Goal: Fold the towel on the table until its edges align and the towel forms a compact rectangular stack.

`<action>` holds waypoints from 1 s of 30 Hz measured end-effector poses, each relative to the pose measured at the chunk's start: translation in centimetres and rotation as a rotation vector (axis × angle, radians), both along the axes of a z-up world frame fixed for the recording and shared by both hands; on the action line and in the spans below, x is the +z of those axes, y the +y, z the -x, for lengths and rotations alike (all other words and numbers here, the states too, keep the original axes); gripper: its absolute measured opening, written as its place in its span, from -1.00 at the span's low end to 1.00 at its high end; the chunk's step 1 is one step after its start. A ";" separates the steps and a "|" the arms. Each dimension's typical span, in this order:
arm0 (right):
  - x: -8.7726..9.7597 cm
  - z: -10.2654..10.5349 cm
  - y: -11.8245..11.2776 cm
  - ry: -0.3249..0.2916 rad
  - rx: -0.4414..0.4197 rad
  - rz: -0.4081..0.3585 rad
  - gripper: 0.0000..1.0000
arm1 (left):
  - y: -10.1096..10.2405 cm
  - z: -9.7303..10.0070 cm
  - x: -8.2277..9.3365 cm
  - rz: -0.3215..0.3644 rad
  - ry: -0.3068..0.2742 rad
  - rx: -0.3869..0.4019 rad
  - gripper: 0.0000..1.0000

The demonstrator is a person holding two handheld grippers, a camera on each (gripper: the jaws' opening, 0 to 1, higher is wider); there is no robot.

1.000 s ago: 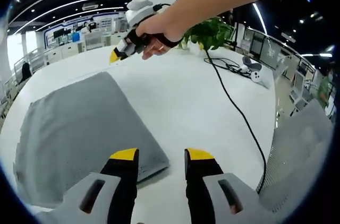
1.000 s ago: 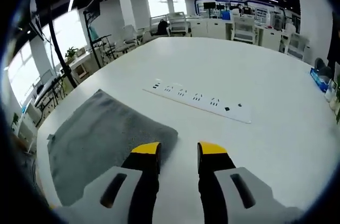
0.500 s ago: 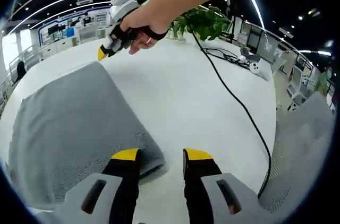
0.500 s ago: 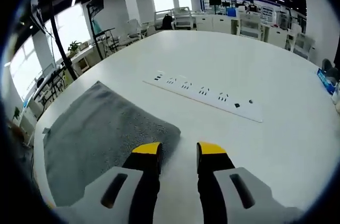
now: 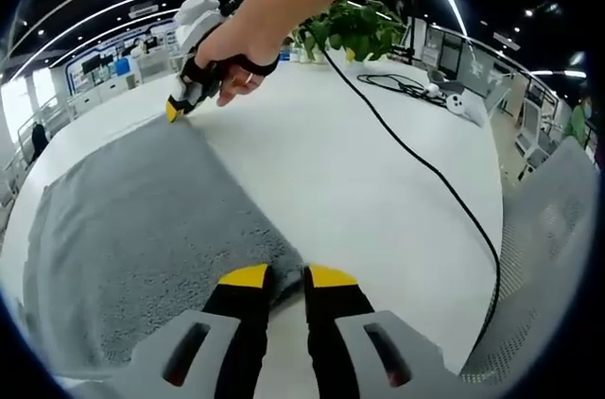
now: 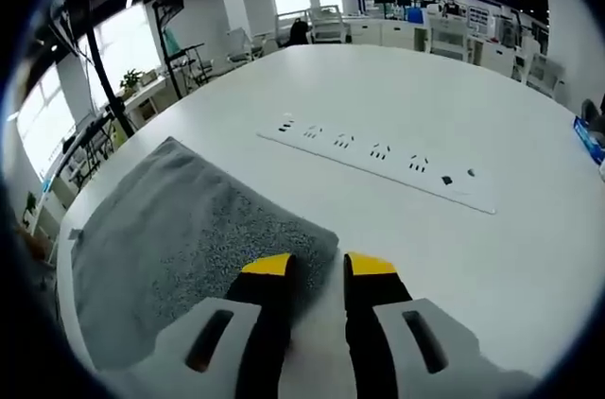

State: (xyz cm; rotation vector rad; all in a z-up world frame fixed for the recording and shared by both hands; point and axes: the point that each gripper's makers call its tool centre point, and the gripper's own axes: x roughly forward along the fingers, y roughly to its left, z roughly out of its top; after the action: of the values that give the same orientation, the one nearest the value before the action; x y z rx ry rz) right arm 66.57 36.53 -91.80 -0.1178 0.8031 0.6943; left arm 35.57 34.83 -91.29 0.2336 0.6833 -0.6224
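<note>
With jaws narrowed almost shut we pinch two neighbouring corners of the flat grey terry towel [image 5: 132,229] on the white round table [image 5: 378,182], left gripper [image 5: 280,276] nearest, right gripper [image 6: 319,265] farther along, apparently to lift one edge for folding.

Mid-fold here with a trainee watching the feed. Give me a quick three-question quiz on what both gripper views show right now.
1. True or false: the grey towel lies spread flat on the white table.
2. In the right gripper view, what lies on the table beyond the towel? A) white power strip B) red mug C) open laptop
3. Fill in: in each view, the left gripper and the right gripper sit at a ______ of the towel.

Key:
1. True
2. A, the white power strip
3. corner; the jaws have narrowed around it, though a firm grip is not clear.
</note>
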 end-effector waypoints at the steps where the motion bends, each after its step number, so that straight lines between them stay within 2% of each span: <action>1: 0.1 -0.1 -0.1 -0.015 0.003 0.001 -0.81 | -0.1 0.0 0.0 0.014 0.010 0.005 -0.81; 3: 0.1 -0.1 -0.4 -0.019 0.002 0.005 -0.86 | -0.3 -0.1 0.0 0.019 0.019 0.004 -0.86; 5: 0.0 0.3 -0.8 0.008 0.004 0.005 -0.93 | -0.7 0.1 0.0 0.018 0.030 -0.010 -0.89; 10: 0.1 1.1 -2.4 0.022 0.012 0.042 -0.98 | -2.1 0.9 0.0 0.026 0.045 -0.051 -0.92; 13: 0.2 2.3 -4.5 -0.001 0.033 0.093 -0.99 | -3.2 1.4 0.0 0.049 0.072 -0.063 -0.94; 15: 0.2 2.3 -5.0 -0.006 0.037 0.100 -0.99 | -4.0 1.7 0.1 0.055 0.081 -0.079 -0.94; 19: 0.1 2.6 -7.9 -0.006 0.032 0.129 -0.99 | -6.1 2.4 0.3 0.068 0.085 -0.121 -0.95; 24: 0.4 3.7 -11.6 -0.004 0.024 0.162 -0.99 | -10.1 3.4 0.9 0.119 0.116 -0.178 -0.95; 30: 0.8 4.2 -16.4 -0.002 -0.006 0.185 -1.00 | -14.2 4.1 2.0 0.157 0.100 -0.234 -0.95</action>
State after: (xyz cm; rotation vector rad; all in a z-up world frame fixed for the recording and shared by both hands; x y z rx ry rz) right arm 62.32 20.08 -91.02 -0.2826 0.8648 0.6133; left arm 31.44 20.67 -89.33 0.1382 0.7044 -0.9124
